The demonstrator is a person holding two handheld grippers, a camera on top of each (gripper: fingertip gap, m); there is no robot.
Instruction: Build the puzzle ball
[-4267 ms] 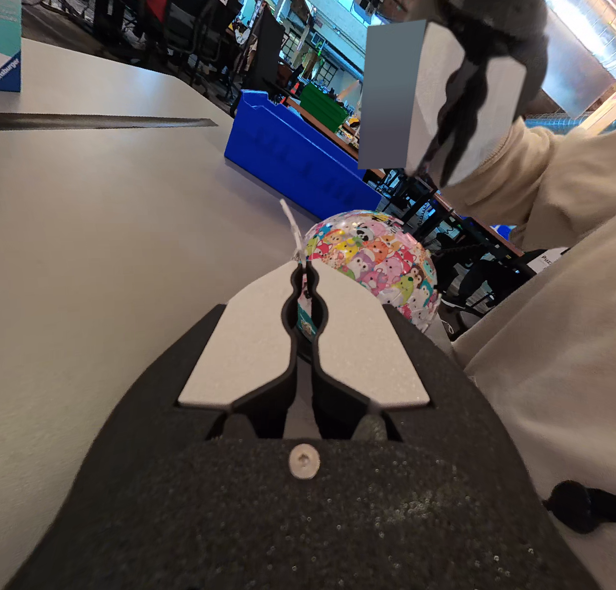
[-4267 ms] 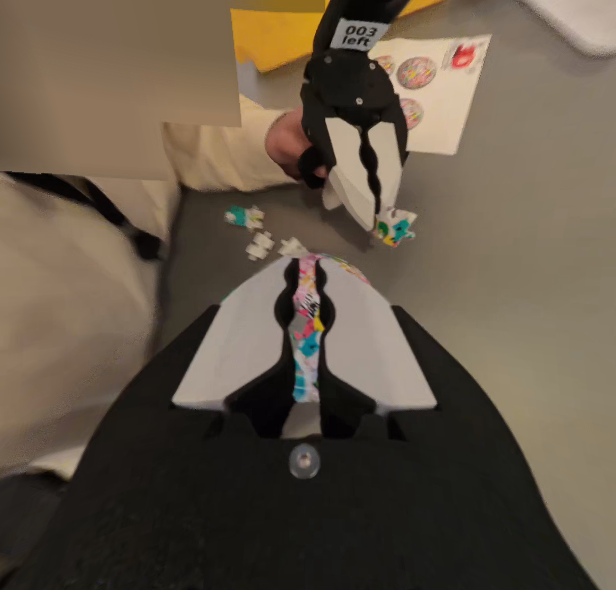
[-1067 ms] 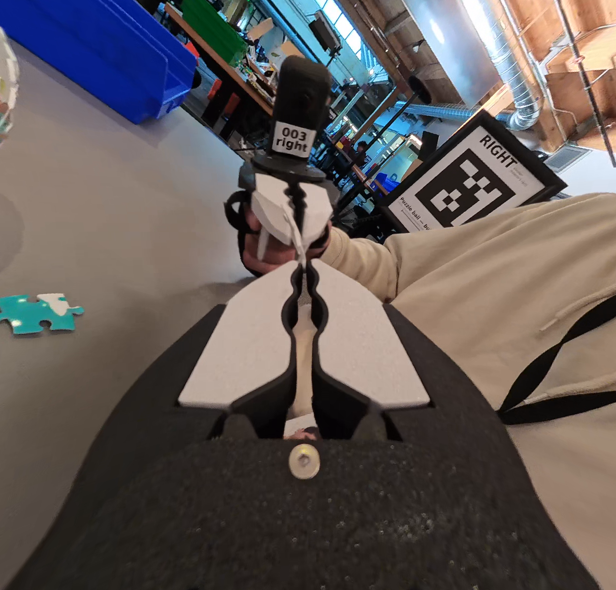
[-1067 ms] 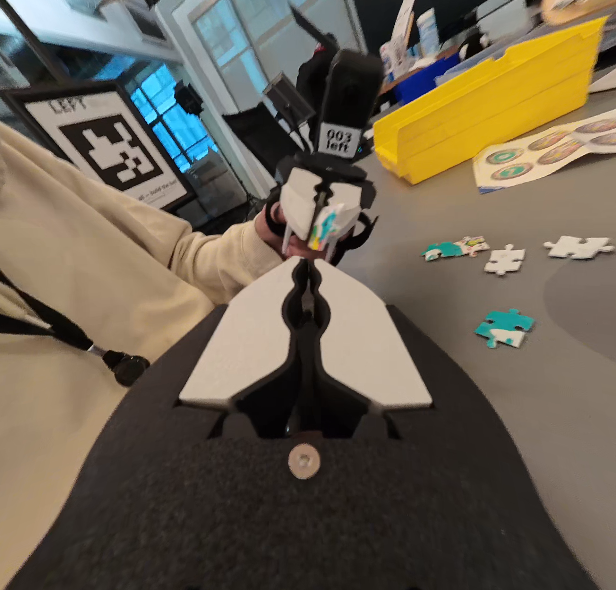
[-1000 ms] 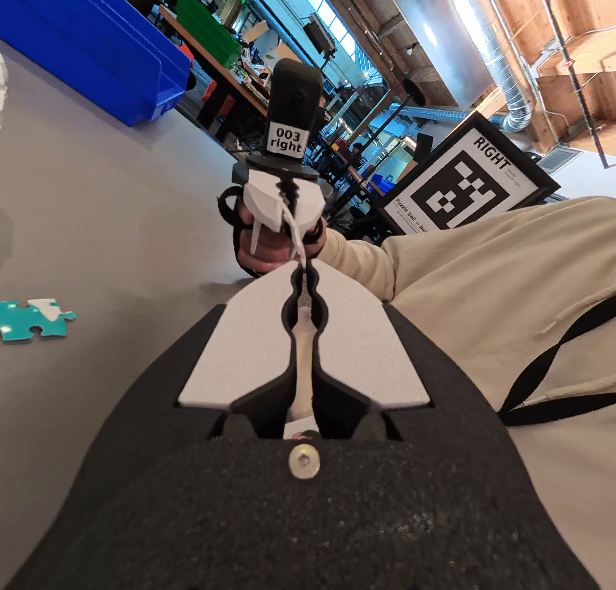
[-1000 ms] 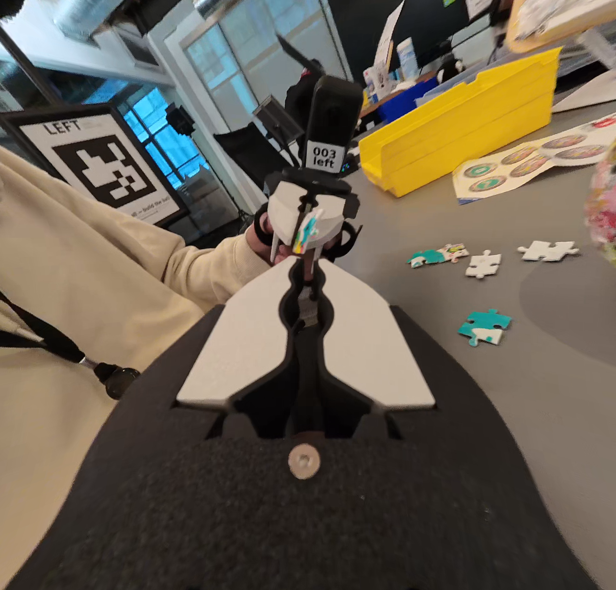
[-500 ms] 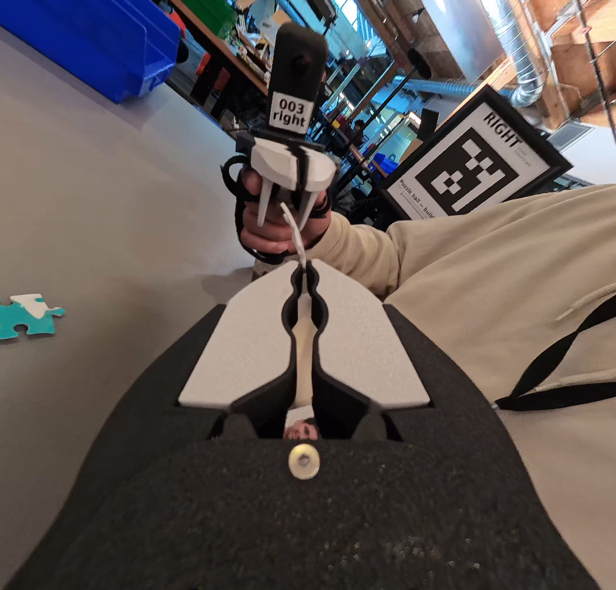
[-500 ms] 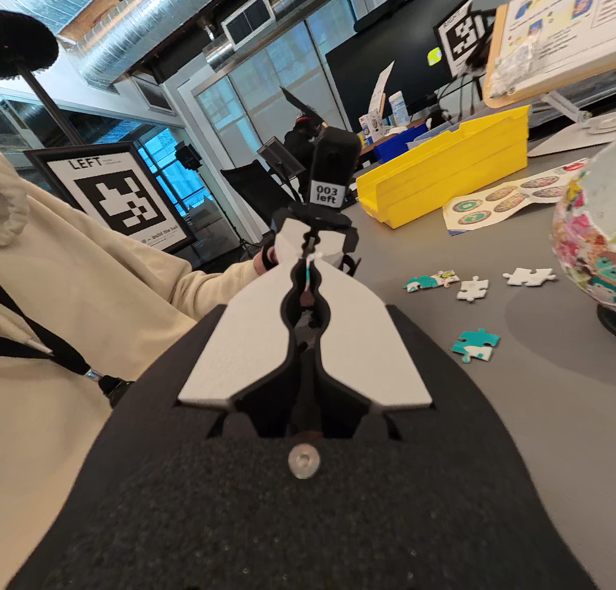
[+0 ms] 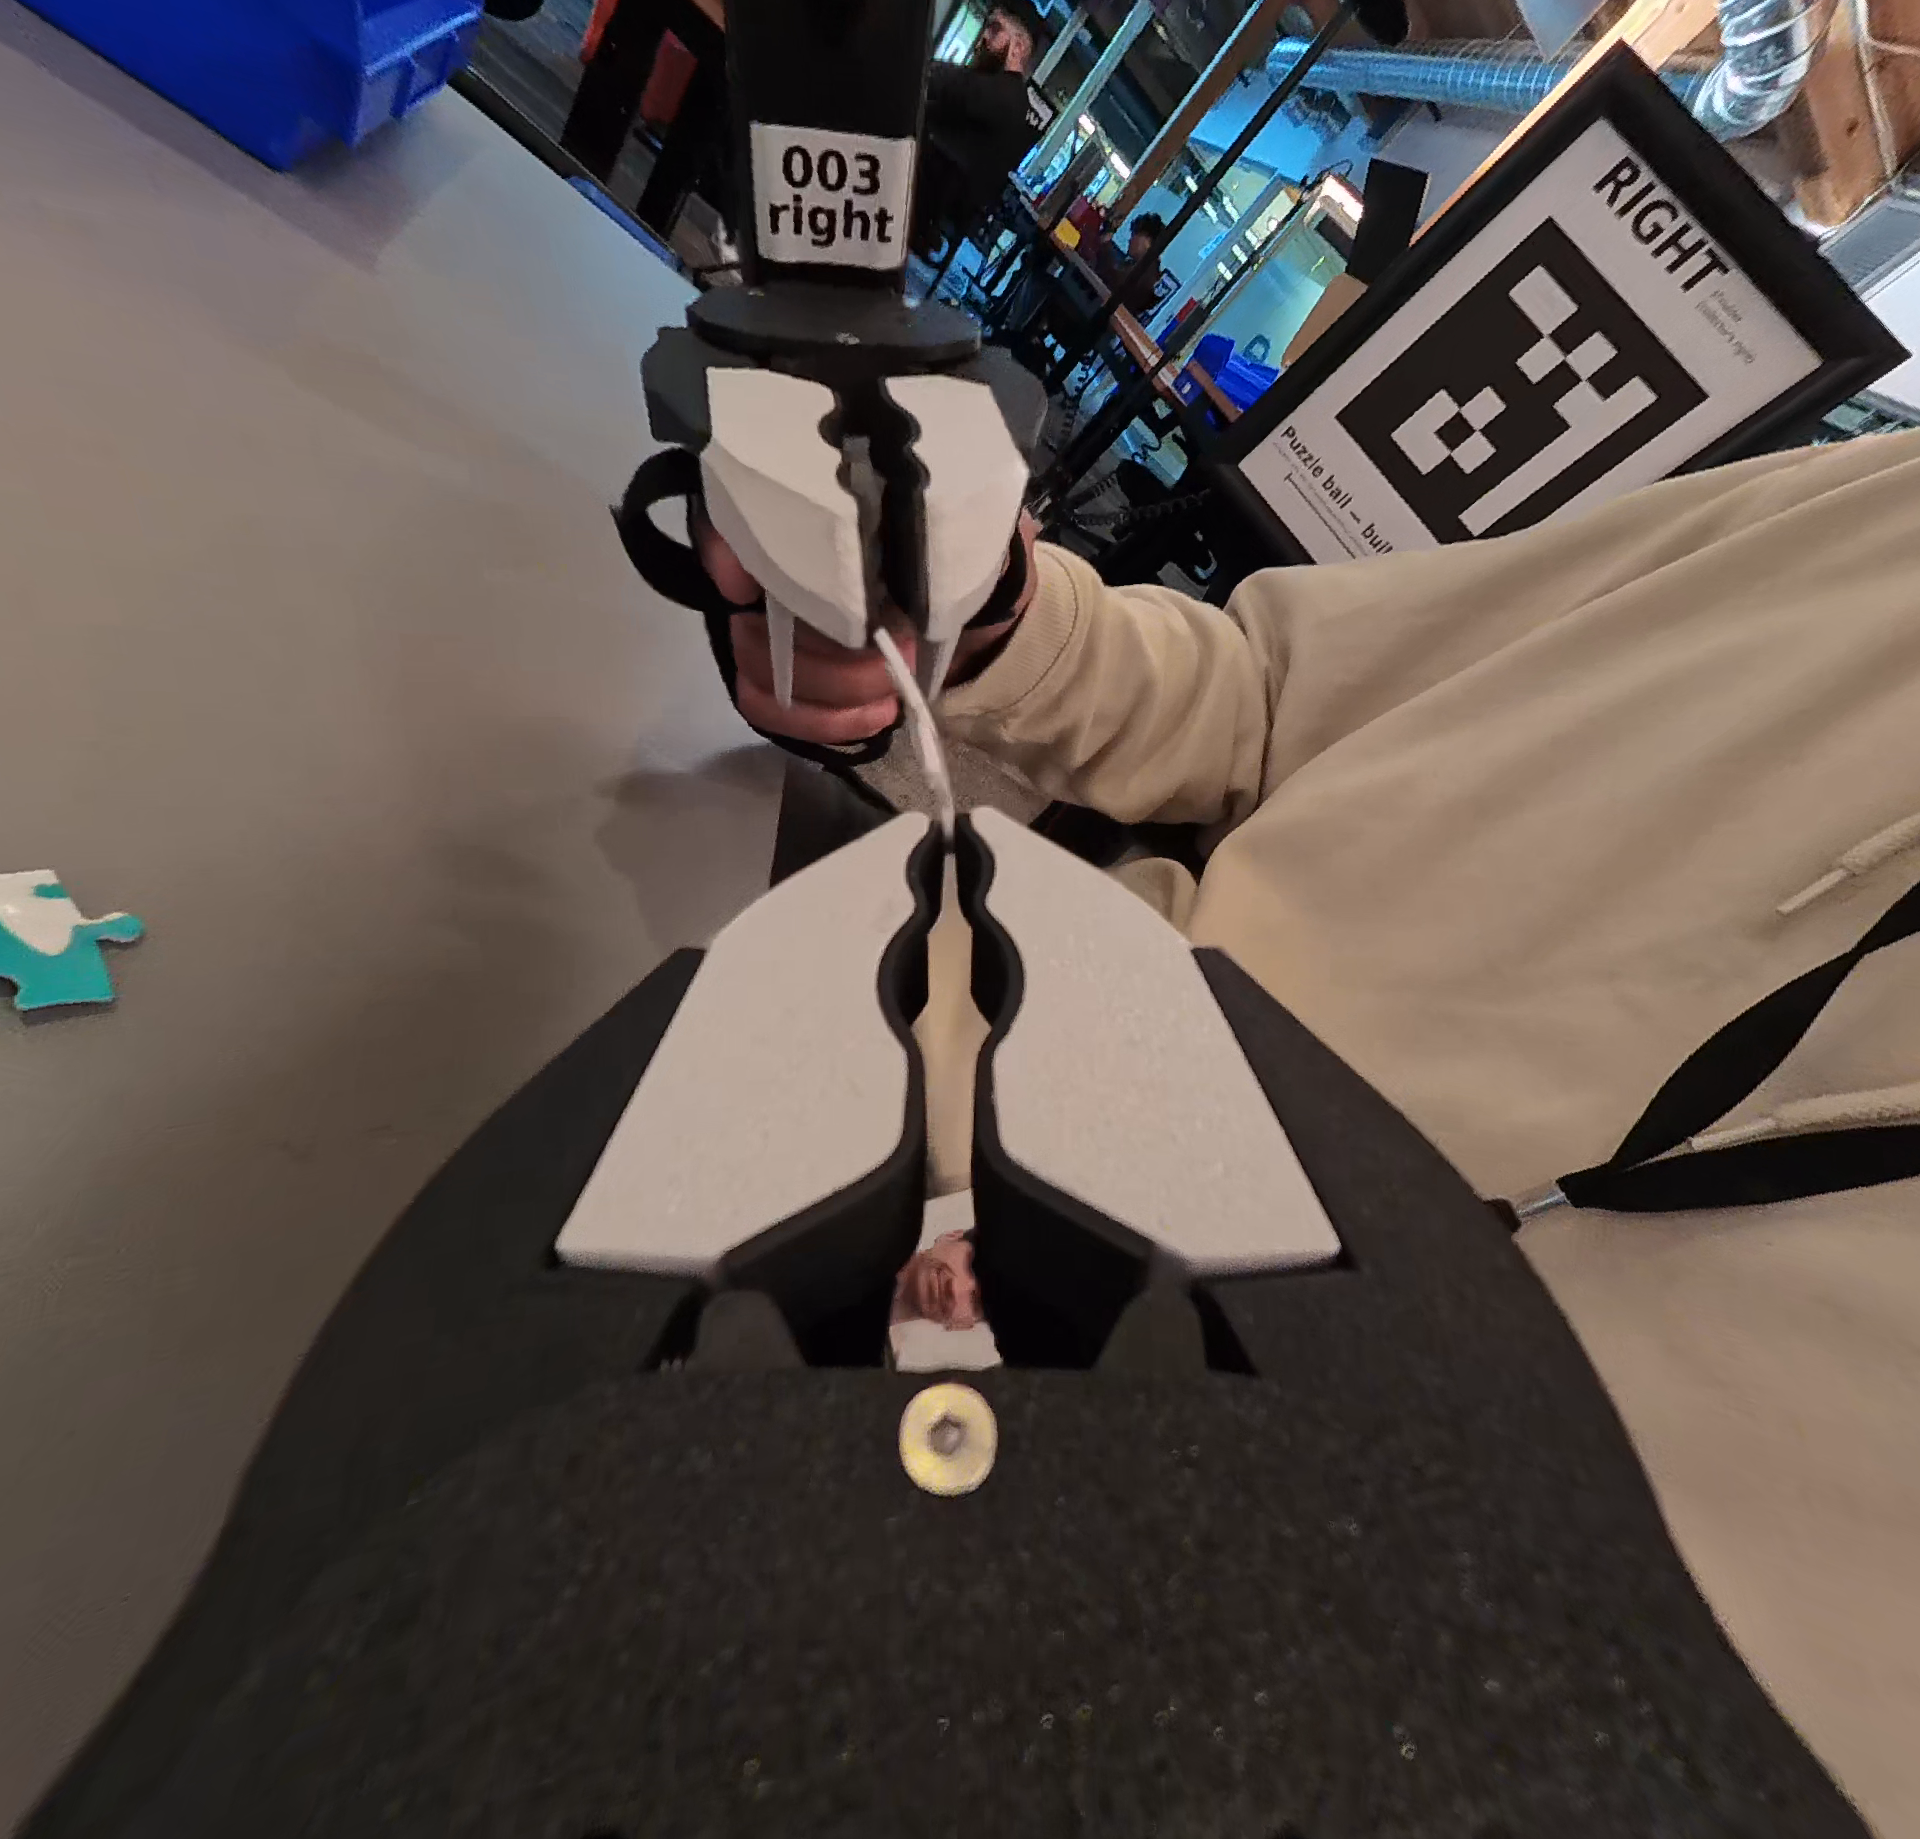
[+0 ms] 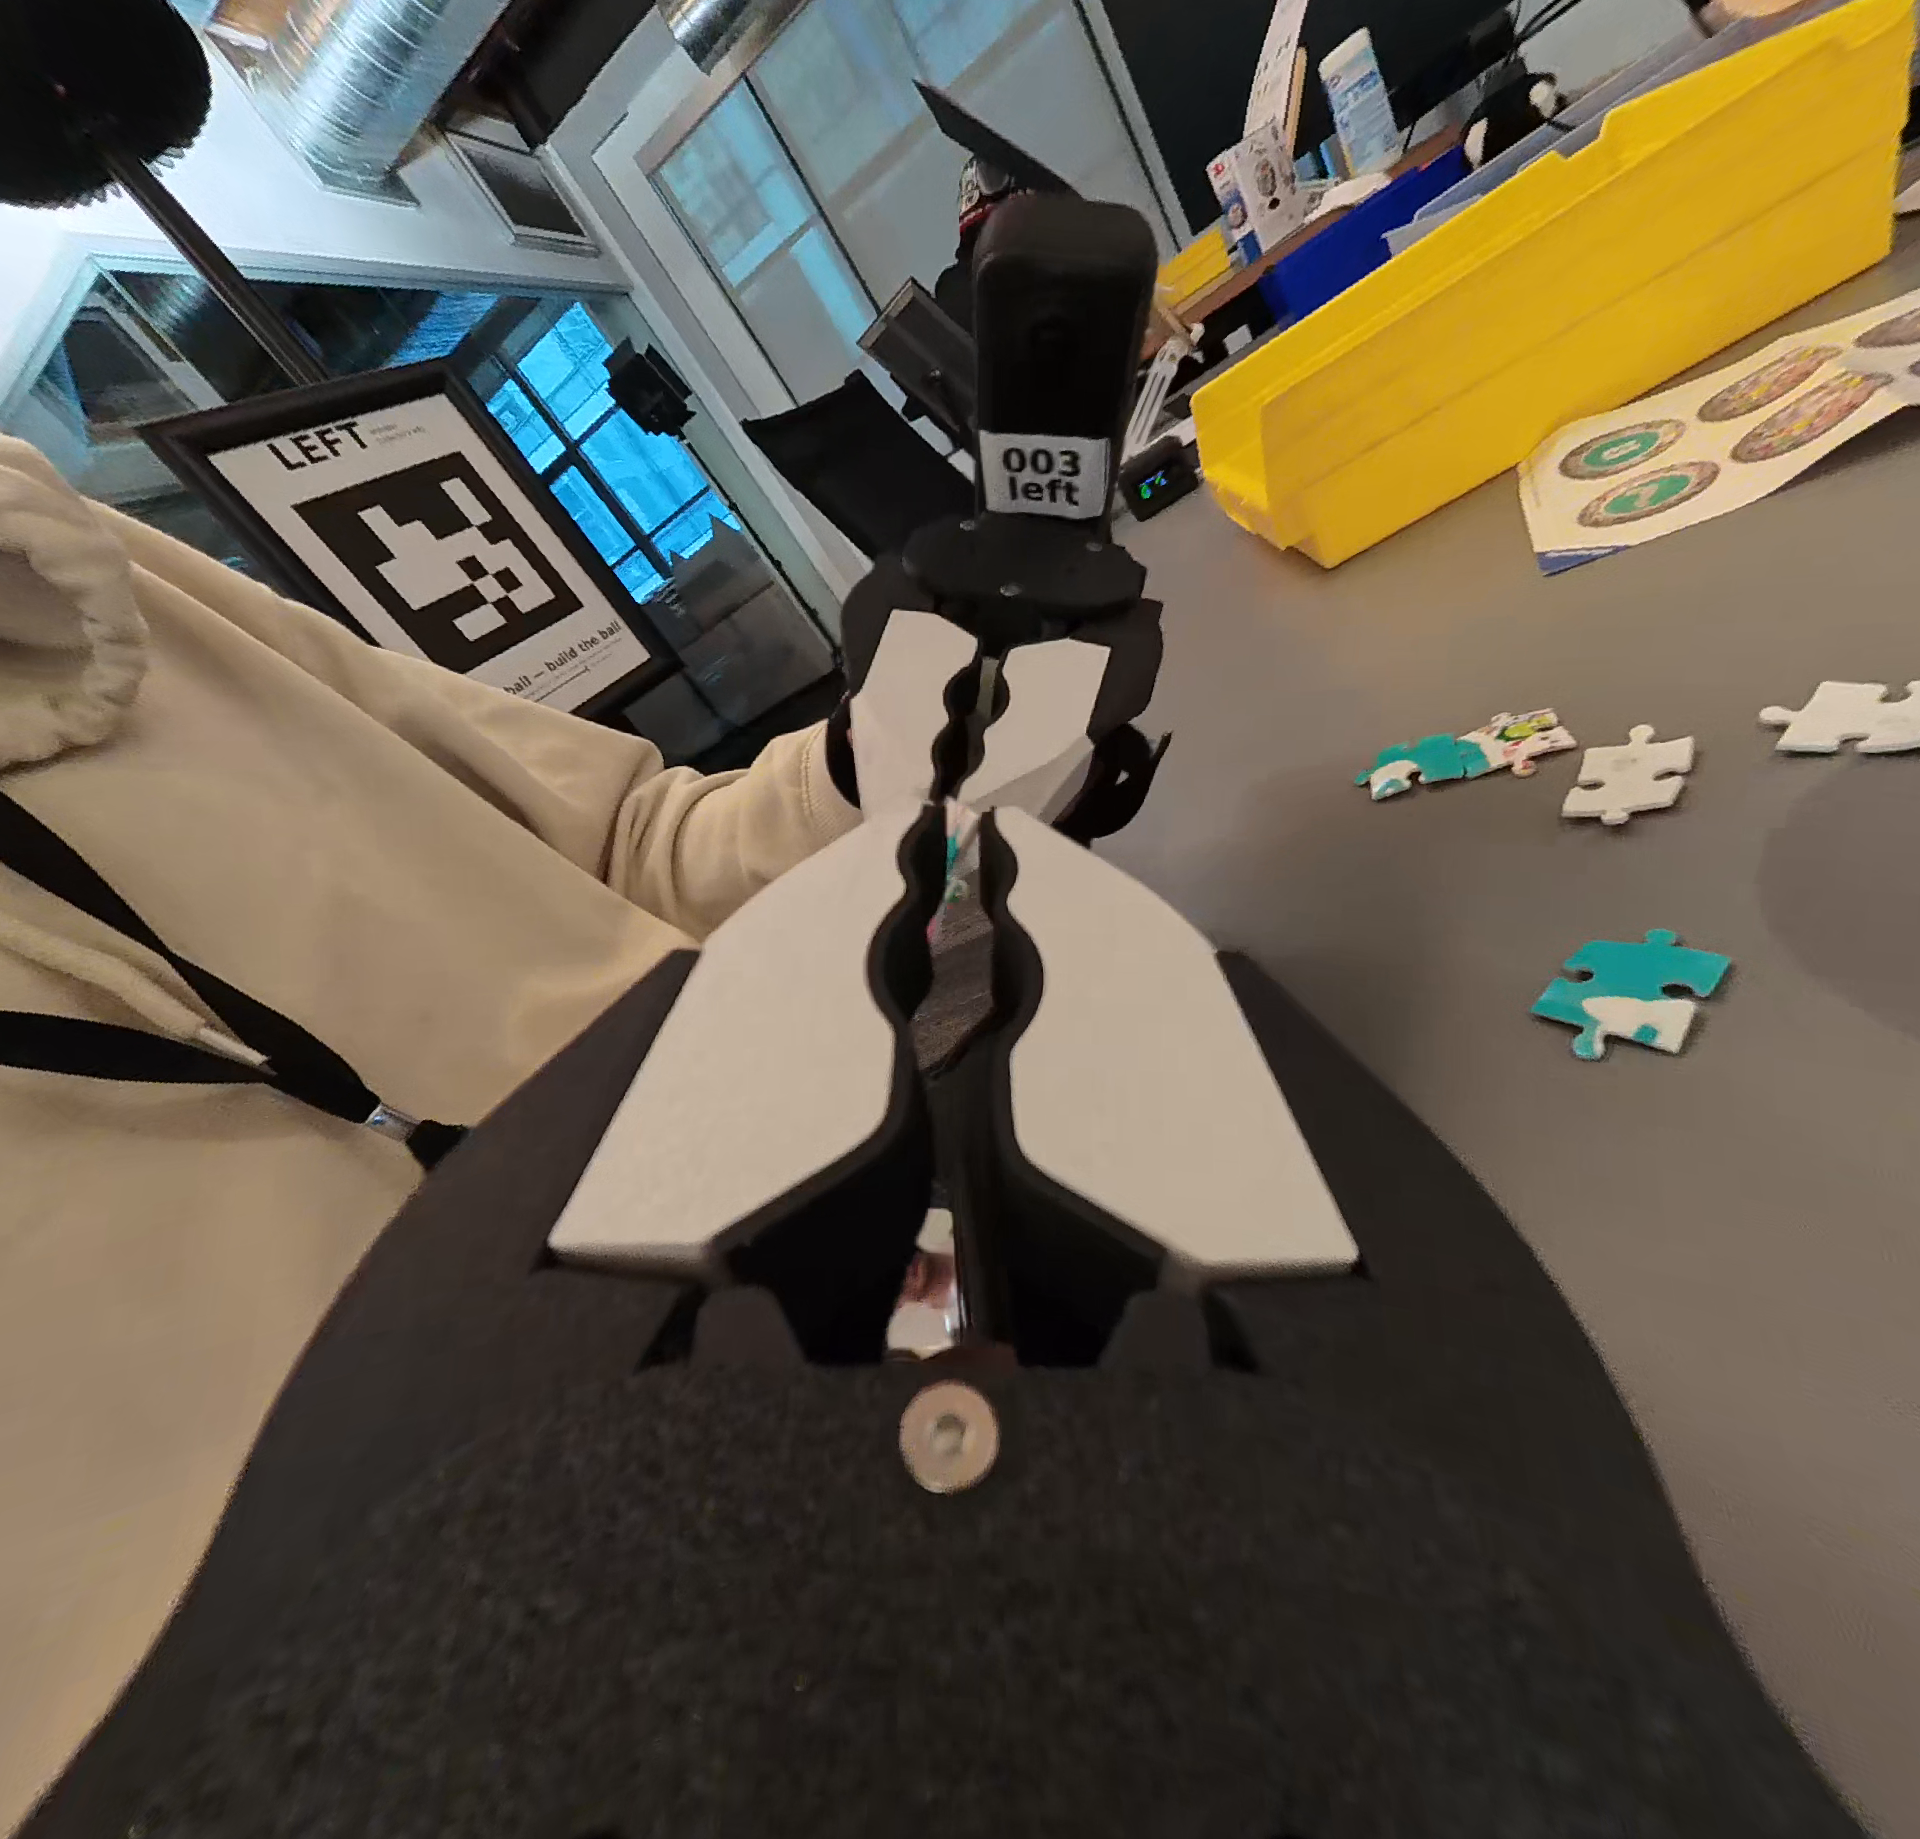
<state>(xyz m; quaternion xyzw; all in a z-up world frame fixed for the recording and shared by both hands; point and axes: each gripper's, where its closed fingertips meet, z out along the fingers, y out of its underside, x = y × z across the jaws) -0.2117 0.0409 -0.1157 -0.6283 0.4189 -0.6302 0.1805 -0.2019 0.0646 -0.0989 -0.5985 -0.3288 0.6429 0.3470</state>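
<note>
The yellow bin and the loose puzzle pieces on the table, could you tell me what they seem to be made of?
The yellow bin looks like moulded plastic: glossy, uniform colour, stepped walls. The loose puzzle pieces look thin and stiff, printed on one face and plain white on the other; plastic or card, I cannot tell.

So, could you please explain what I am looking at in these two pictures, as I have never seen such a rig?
A person in a cream sweatshirt holds a hand-held two-finger gripper in each hand. Each picture comes from a camera on one gripper, looking along its white fingers: one from the left gripper, the other from the right gripper. They point at each other, tips nearly meeting, both shut on a thin puzzle piece seen edge-on; whether it is one piece or two joined, I cannot tell. On the grey table lie loose puzzle pieces, a yellow bin and a printed sheet.
</note>
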